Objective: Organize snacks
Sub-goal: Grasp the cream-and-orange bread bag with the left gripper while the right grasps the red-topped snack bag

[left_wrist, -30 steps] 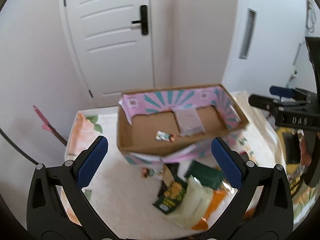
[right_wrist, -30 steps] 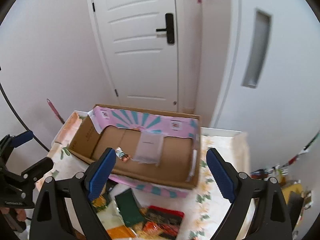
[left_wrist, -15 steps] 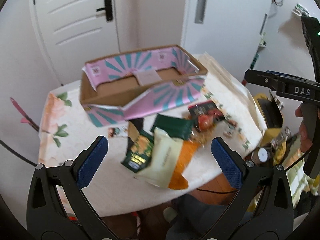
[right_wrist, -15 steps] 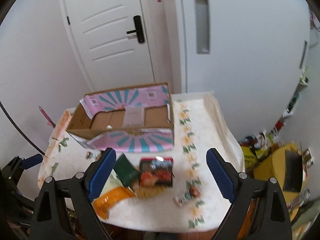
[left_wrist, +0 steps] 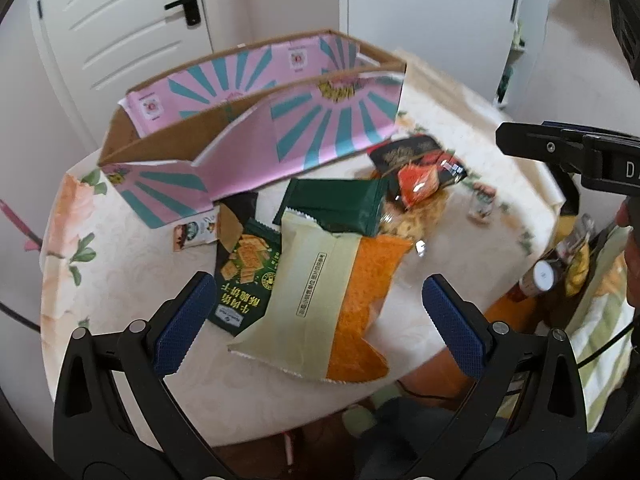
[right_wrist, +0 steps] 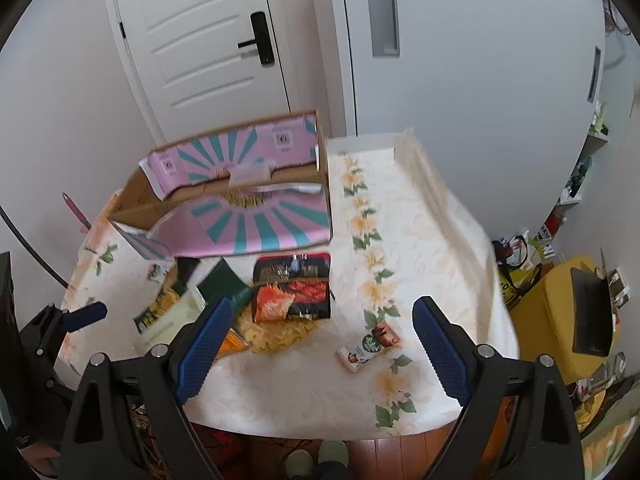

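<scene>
Left wrist view: left gripper (left_wrist: 316, 312) sat at bottom of frame w/ jaws spread wide, nothing gripped; blue pads hung above the snack pile, not touching it. Cream-and-orange bag (left_wrist: 320, 300) lay center frame, overlapping a dark green cracker packet (left_wrist: 248, 272) on its left and a plain dark green pouch (left_wrist: 340, 204) above it. Black-and-red packet (left_wrist: 420, 164) sat upper right of the pile, blurred. Small packet (left_wrist: 196, 232) lay left of center, just beside the box front. Pink-and-teal cardboard box (left_wrist: 256, 128) filled upper center, open on top, on a floral tablecloth (left_wrist: 112, 280). Right gripper (left_wrist: 560, 148) showed at right edge, side-on.

Right wrist view: right gripper (right_wrist: 320, 332) at bottom, jaws wide apart, holding nothing. Black-and-red packet (right_wrist: 294, 284) lay center frame just below the box (right_wrist: 256, 220). Small carton (right_wrist: 368, 346) lay lower center, btwn the pads in frame, well apart from the pile. Green pouch (right_wrist: 224, 280) and cream bag (right_wrist: 168, 320) sat left of center, partly hidden by the left pad. Left gripper (right_wrist: 80, 316) showed at left edge. White door (right_wrist: 208, 40) upper left; yellow bin (right_wrist: 560, 308) at right.
</scene>
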Action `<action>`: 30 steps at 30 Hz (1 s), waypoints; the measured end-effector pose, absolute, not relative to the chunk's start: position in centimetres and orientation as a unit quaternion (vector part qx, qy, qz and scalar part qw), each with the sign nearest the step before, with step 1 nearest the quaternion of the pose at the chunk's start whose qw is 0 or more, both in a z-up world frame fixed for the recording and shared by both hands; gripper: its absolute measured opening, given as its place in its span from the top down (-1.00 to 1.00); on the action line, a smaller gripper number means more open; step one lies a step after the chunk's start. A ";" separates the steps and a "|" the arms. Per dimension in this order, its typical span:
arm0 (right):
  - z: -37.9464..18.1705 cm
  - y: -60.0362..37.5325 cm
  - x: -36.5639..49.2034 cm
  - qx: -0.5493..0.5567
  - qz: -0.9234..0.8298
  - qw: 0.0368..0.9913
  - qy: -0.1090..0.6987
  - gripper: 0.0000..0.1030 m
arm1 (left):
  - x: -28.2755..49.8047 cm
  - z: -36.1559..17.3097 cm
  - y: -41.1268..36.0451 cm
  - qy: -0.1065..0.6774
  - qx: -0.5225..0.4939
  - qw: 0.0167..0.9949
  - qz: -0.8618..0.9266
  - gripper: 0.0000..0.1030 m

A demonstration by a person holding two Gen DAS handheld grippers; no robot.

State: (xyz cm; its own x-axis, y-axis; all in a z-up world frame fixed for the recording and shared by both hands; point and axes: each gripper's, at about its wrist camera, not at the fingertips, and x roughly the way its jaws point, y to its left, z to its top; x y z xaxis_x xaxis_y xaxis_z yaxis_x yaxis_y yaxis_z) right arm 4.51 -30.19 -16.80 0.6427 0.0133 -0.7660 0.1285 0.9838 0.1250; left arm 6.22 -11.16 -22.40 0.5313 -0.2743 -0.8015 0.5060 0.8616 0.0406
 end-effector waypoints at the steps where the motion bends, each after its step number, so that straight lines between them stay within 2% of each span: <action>1: -17.4 -30.2 4.7 0.085 -0.031 0.901 0.424 -0.74 | 6.4 -22.9 -11.4 0.428 0.142 0.864 -0.224 -0.99; 9: -21.9 -29.2 6.8 0.083 -0.017 0.889 0.451 -0.74 | 7.0 -25.4 -12.5 0.433 0.170 0.857 -0.224 -0.92; 16: -23.5 -28.2 8.9 0.067 -0.012 0.884 0.463 -0.74 | 7.8 -26.2 -13.1 0.438 0.174 0.853 -0.226 -0.89; 24: -24.8 -27.8 10.9 0.052 0.005 0.875 0.481 -0.74 | 8.9 -27.1 -13.7 0.449 0.181 0.844 -0.232 -0.77; 29: -25.6 -27.5 12.0 0.046 0.014 0.871 0.489 -0.74 | 9.6 -28.0 -13.9 0.470 0.173 0.834 -0.233 -0.51; 30: -25.7 -27.5 12.2 0.043 0.018 0.871 0.490 -0.74 | 9.5 -28.1 -13.9 0.470 0.174 0.833 -0.232 -0.51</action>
